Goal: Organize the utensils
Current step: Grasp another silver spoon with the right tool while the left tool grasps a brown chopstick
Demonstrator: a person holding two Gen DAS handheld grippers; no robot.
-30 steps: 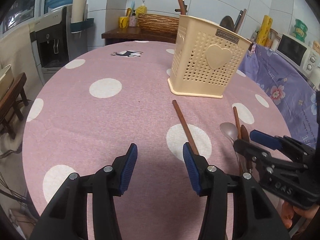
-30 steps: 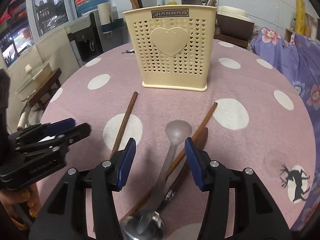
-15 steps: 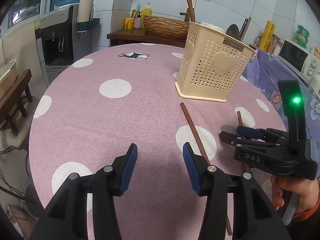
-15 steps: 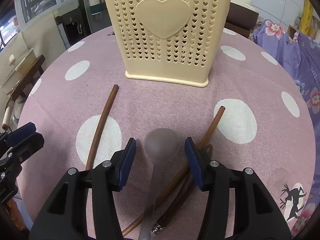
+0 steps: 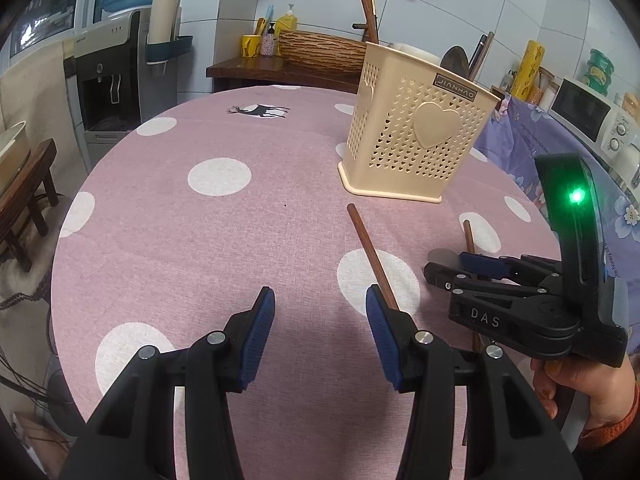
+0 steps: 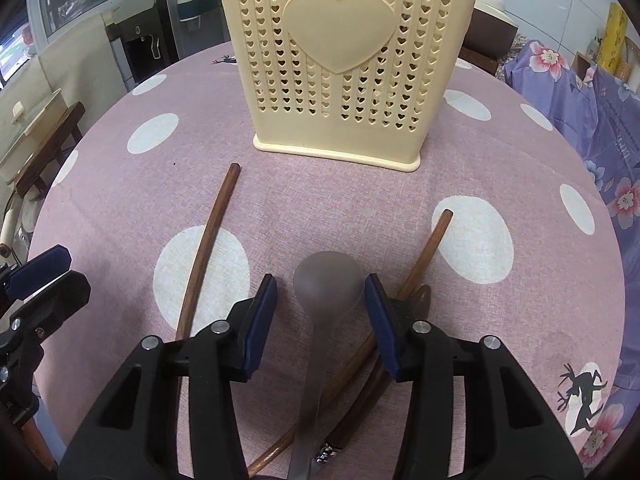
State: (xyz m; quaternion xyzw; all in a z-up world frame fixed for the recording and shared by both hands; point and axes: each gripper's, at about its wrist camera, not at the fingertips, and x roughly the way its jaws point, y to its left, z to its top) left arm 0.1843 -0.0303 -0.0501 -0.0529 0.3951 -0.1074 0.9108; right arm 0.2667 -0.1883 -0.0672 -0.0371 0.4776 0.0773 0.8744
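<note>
— What can't we make out from here?

— The spoon runs under our right gripper, so its handle end is cut off at the frame's bottom edge. Its bowl sits between the fingers, which have just been closing; the right pad looks to be at the bowl's rim, but we cannot tell if it presses.

— And the sticks?

— One brown stick lies left of the spoon, another crosses under it on the right, its lower part hidden.

— Our left gripper?

— Fingers apart over bare cloth, nothing between them.

— The surroundings?

— A round tabletop in pink polka-dot cloth, a cream holder standing beyond the spoon, a water dispenser and a microwave behind.
</note>
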